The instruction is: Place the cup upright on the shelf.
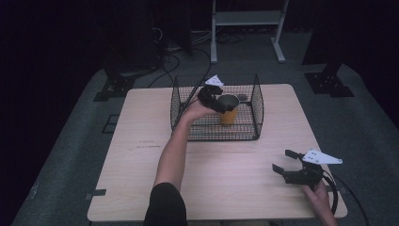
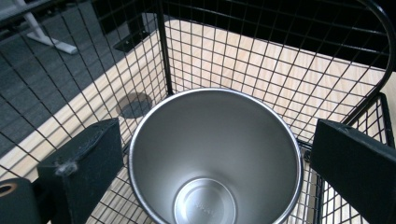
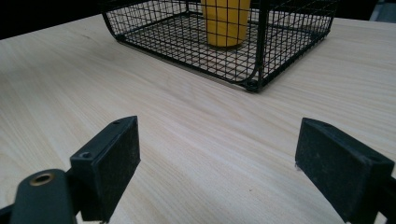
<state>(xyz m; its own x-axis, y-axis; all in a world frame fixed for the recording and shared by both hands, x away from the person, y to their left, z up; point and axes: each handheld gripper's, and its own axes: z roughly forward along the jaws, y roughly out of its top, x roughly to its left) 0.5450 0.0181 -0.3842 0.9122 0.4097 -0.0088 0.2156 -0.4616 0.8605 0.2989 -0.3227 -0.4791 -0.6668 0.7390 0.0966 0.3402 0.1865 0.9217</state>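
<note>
One wooden table (image 1: 141,155) — one wire basket (image 1: 256,101), one yellow cup (image 1: 228,115); both grippers' jaws spread, empty.

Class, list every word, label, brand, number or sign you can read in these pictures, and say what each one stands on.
No text can be read.
Cup: a faint stamp on the inside bottom, too blurred to read.
Table: small dark marks, too small to read.
Wire basket: no text on it.
</note>
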